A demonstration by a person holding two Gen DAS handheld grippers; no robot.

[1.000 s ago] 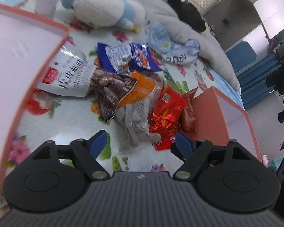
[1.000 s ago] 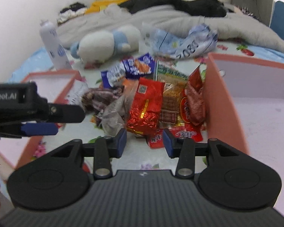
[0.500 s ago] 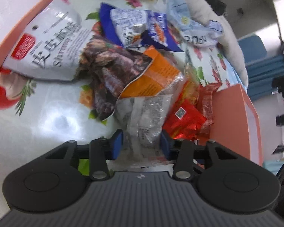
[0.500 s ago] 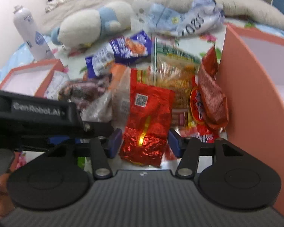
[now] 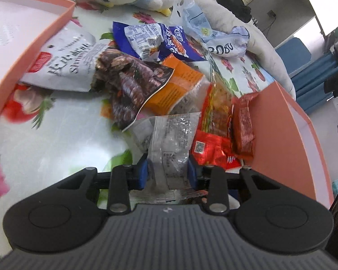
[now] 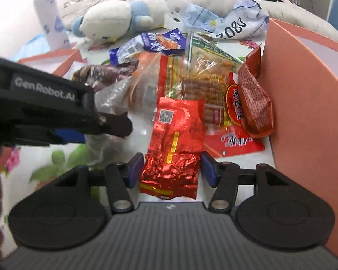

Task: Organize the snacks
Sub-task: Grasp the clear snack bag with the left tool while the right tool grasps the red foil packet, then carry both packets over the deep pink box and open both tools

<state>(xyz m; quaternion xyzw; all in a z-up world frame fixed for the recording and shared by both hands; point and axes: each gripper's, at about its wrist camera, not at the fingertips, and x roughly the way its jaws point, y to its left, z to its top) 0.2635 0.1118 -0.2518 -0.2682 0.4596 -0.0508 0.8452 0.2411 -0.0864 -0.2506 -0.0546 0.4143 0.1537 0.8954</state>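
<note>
Flowers and fruit are showing all over the shiny tablecloth [image 5: 56, 135], and a pile of snack bags is lying on it between two orange boxes. One orange box [image 5: 29, 33] is sitting on the left side and the other orange box [image 6: 304, 90] is sitting on the right side. The left gripper [image 5: 167, 168] is reaching down over a clear crinkly packet [image 5: 171, 139], and its blue pads are closing in on it, one on each side. They are touching the wrapper or sitting very close to it; I cannot tell if they are squeezing. The right gripper [image 6: 172, 168] is spread wide around the bottom end of a shiny red foil packet [image 6: 175, 139], with a small gap on each side, so it is not pinching it. A dark red packet [image 6: 254, 103] is leaning against the right box. A white bag [image 5: 63, 65] is lying by the left box, beside a dark purple bag [image 5: 133, 83] and a blue bag [image 5: 160, 42]. Behind the pile, a white and blue plush bird [image 6: 121, 20] is lying on its side.
</note>
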